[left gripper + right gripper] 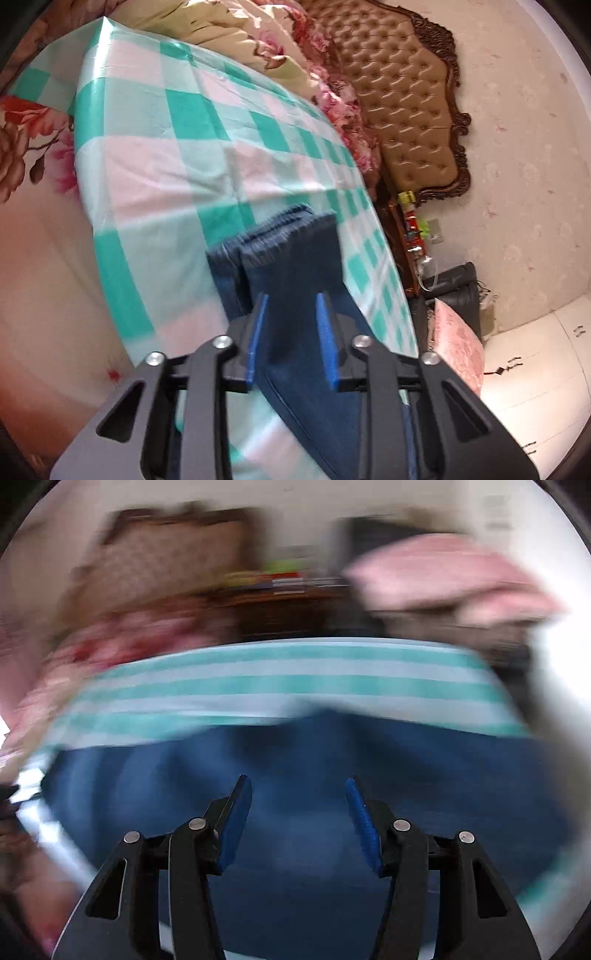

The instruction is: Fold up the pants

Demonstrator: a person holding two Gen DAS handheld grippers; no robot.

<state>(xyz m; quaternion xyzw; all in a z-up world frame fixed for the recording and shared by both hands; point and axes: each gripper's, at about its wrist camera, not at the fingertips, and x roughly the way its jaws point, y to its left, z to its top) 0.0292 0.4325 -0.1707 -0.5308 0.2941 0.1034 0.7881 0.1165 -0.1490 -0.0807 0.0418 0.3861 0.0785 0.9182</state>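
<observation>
Lying lengthwise on the checked sheet point(155, 155), the pants point(295, 266) looked folded once, both the left gripper point(291, 299) and right gripper point(295, 786) stood released above denim, so regrasping seemed next.

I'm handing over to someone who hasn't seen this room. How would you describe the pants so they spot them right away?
Start at the bed with the tufted brown headboard, then the teal and white checked sheet spread over it. The pants lie on that sheet near its edge, just ahead of the left gripper. They are dark blue denim, the only plain dark fabric among checks and pink florals.
</observation>
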